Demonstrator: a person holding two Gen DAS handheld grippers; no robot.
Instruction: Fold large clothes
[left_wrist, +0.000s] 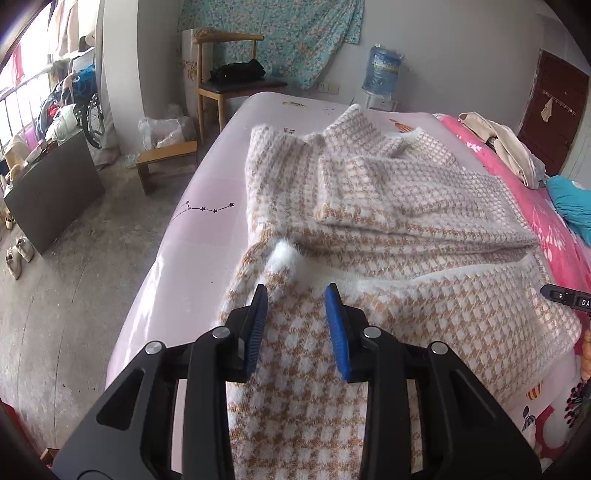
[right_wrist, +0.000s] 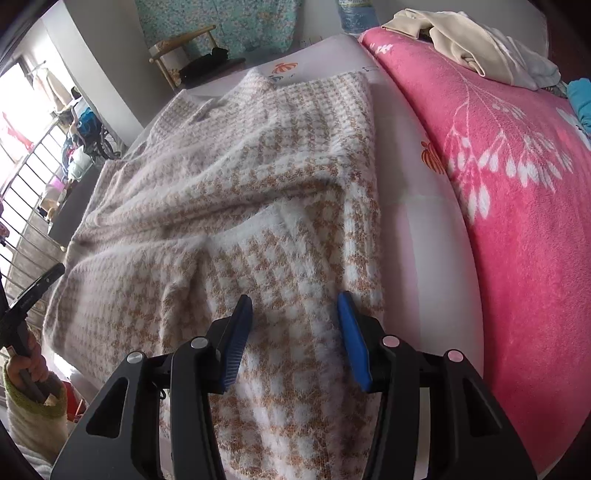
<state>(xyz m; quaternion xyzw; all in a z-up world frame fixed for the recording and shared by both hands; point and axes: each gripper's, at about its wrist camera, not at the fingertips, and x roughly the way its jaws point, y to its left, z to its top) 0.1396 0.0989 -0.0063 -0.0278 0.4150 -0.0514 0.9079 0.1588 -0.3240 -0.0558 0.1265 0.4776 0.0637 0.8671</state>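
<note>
- We see the houndstooth sweater (left_wrist: 388, 206) spread across the bed's pale sheet (left_wrist: 207, 229), its near hem hanging over the bed's near edge.
- The left gripper (left_wrist: 297, 291) hovers over that hem, jaws apart, nothing pinched between them.
- The right gripper (right_wrist: 293, 299) has its jaws apart above the fabric (right_wrist: 236, 206); whether the pads touch it we cannot tell.
- Only the left wrist view shows the floor, the wooden chair (left_wrist: 225, 77) and the water jug (left_wrist: 382, 70) beyond the bed's far edge.
- Only the right wrist view shows the person's left hand (right_wrist: 31, 363) on its handle.
- The pink blanket (right_wrist: 517, 206) runs along the bed's right side, cut off by the frame.
</note>
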